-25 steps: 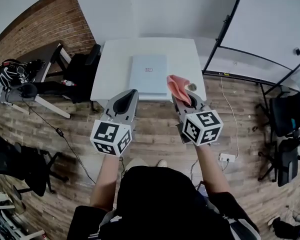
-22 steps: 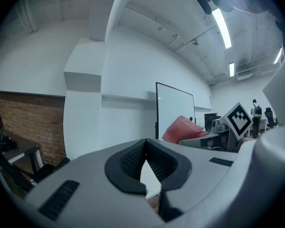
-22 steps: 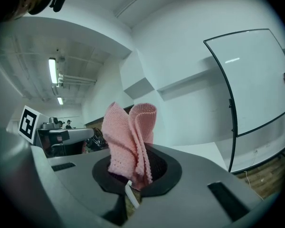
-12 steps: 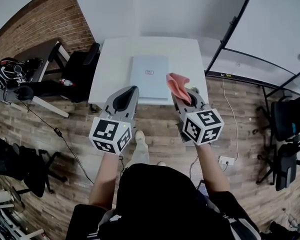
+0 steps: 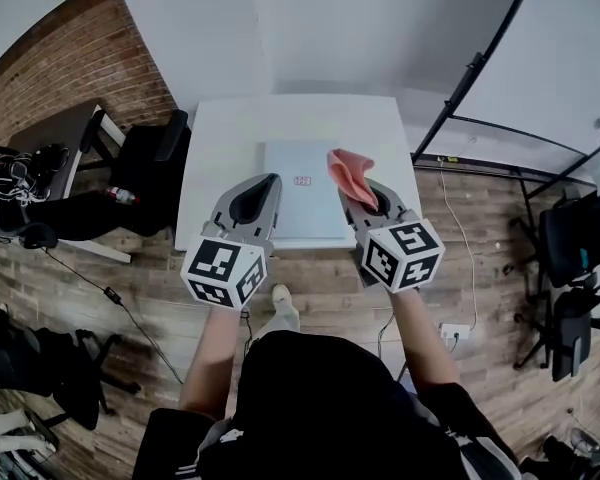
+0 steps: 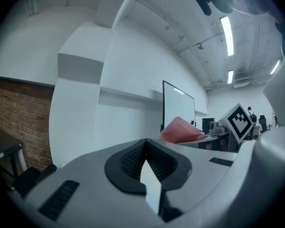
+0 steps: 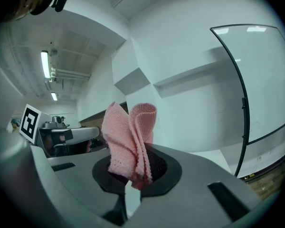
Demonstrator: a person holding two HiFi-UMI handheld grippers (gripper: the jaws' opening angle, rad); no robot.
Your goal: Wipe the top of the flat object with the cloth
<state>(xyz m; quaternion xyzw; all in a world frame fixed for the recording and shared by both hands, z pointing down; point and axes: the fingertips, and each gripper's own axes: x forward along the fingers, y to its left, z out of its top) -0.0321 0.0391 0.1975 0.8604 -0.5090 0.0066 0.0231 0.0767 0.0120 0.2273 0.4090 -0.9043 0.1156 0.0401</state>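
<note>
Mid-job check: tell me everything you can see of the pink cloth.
The cloth is pink, knitted-looking fabric, bunched into upright folds. The right gripper is shut on its lower end, so it stands up beyond the fingers. In the head view it shows over the right side of the pale flat object on the white table; contact with that cannot be told.

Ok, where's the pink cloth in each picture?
Head view: pink cloth just above centre, in the right gripper's jaws, at the flat grey object's right edge.
Left gripper view: right of centre, beside the marker cube.
Right gripper view: dead centre, pinched in the jaws.
Shared landmark: the black-framed panel, right of the cloth in the head and right gripper views, behind it in the left gripper view.
</note>
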